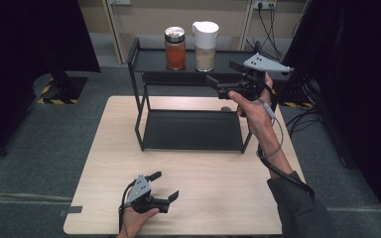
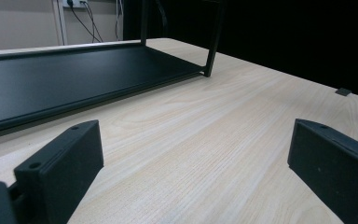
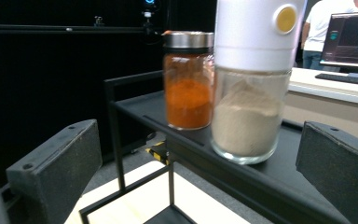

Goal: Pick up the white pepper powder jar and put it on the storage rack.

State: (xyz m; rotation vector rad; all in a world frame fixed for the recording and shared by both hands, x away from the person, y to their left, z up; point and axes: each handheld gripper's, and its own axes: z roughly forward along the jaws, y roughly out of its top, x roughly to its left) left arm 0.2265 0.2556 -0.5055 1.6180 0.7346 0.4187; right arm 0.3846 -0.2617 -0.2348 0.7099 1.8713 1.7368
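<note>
A black two-tier rack (image 1: pixel 141 59) stands at the back of the wooden table (image 1: pixel 104 163). Its top shelf carries an orange spice jar (image 1: pixel 175 48) with a silver lid and, to its right, a white-lidded jar (image 1: pixel 205 45) of beige powder. My right gripper (image 1: pixel 224 77) is raised at top-shelf height, just right of the white-lidded jar, open and empty. In the right gripper view the white-lidded jar (image 3: pixel 251 84) and the orange jar (image 3: pixel 189 79) stand ahead of the open right gripper (image 3: pixel 196 135). My left gripper (image 1: pixel 164 186) rests low near the table's front, open and empty. The left gripper (image 2: pixel 196 135) faces the rack's bottom shelf (image 2: pixel 74 74).
The rack's bottom shelf (image 1: pixel 193 130) is bare. A small dark tab (image 1: pixel 72 210) sits at the table's front-left edge. Cables (image 1: pixel 270 29) trail on the floor behind the rack. A person (image 3: pixel 319 32) stands by a monitor (image 3: pixel 354 37) far off.
</note>
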